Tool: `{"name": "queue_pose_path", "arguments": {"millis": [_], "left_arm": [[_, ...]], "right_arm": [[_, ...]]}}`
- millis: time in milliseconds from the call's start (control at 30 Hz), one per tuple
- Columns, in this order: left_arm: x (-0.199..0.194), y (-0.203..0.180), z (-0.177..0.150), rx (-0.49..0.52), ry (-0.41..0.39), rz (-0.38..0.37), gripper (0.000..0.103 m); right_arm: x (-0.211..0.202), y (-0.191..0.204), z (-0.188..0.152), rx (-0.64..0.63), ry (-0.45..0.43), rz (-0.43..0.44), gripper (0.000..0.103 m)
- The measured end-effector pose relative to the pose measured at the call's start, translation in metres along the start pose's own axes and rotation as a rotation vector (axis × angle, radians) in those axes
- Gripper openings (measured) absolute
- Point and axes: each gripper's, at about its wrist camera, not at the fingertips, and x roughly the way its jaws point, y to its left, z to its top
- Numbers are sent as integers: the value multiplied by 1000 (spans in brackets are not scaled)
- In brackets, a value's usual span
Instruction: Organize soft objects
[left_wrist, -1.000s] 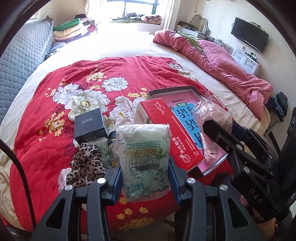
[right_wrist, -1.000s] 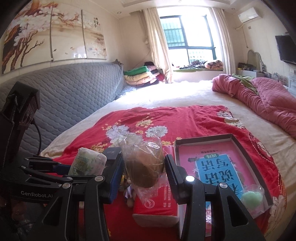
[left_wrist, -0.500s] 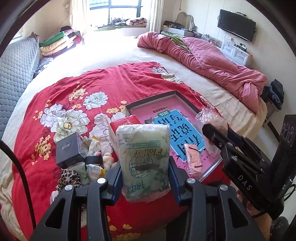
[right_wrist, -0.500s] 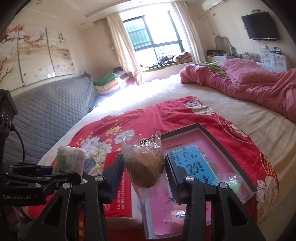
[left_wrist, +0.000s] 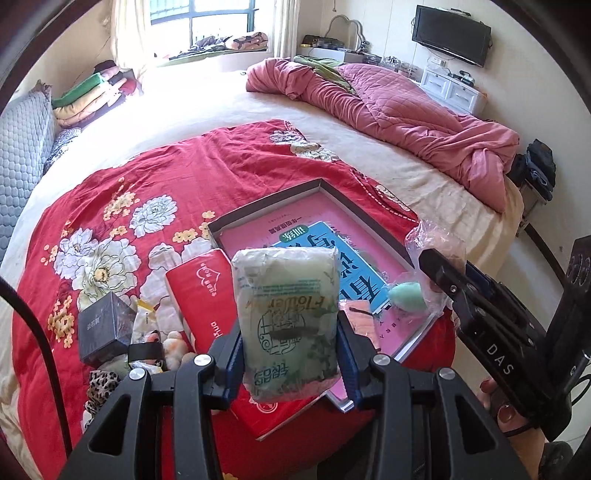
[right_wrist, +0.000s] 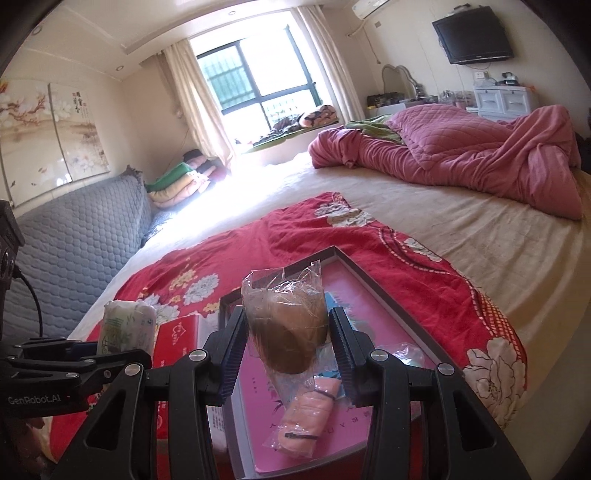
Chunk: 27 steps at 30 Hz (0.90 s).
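Observation:
My left gripper (left_wrist: 290, 363) is shut on a green-white tissue pack (left_wrist: 288, 317), held above the front of the bed. My right gripper (right_wrist: 286, 352) is shut on a brown soft thing in a clear bag (right_wrist: 286, 325), held above the shallow tray (right_wrist: 391, 295). The tray (left_wrist: 314, 186) has a pink and blue printed floor and holds a green sponge in plastic (left_wrist: 406, 297) and a pink rolled item (right_wrist: 310, 417). The right gripper also shows at the right of the left wrist view (left_wrist: 443, 273). The tissue pack shows at the left of the right wrist view (right_wrist: 127, 326).
A red tissue box (left_wrist: 203, 291) lies left of the tray on the red floral blanket (left_wrist: 166, 177). A black box (left_wrist: 103, 328), a leopard-print item (left_wrist: 99, 384) and small toys lie at the front left. A pink quilt (left_wrist: 388, 110) is bunched at the far right.
Both grippers have swung to the right with their loads, from over the pile of items towards the tray. The green sponge and pink roll in the tray have come into view.

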Motion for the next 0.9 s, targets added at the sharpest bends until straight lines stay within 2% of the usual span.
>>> {"name": "queue_pose_path", "arguments": {"millis": [100, 300, 567, 733, 900], "left_arm": [[9, -6, 3, 2, 18, -20, 44], [38, -16, 5, 33, 73, -15, 44], [77, -20, 8, 49, 154, -7, 44], [92, -26, 18, 90, 176, 11, 44], [114, -27, 22, 102, 223, 21, 44]], "right_arm": [[0, -11, -3, 31, 14, -28, 46], [6, -20, -9, 54, 59, -98, 46], [27, -21, -24, 29, 183, -147, 46], [40, -19, -36, 19, 259, -156, 46], [42, -17, -39, 6, 278, -172, 46]]}}
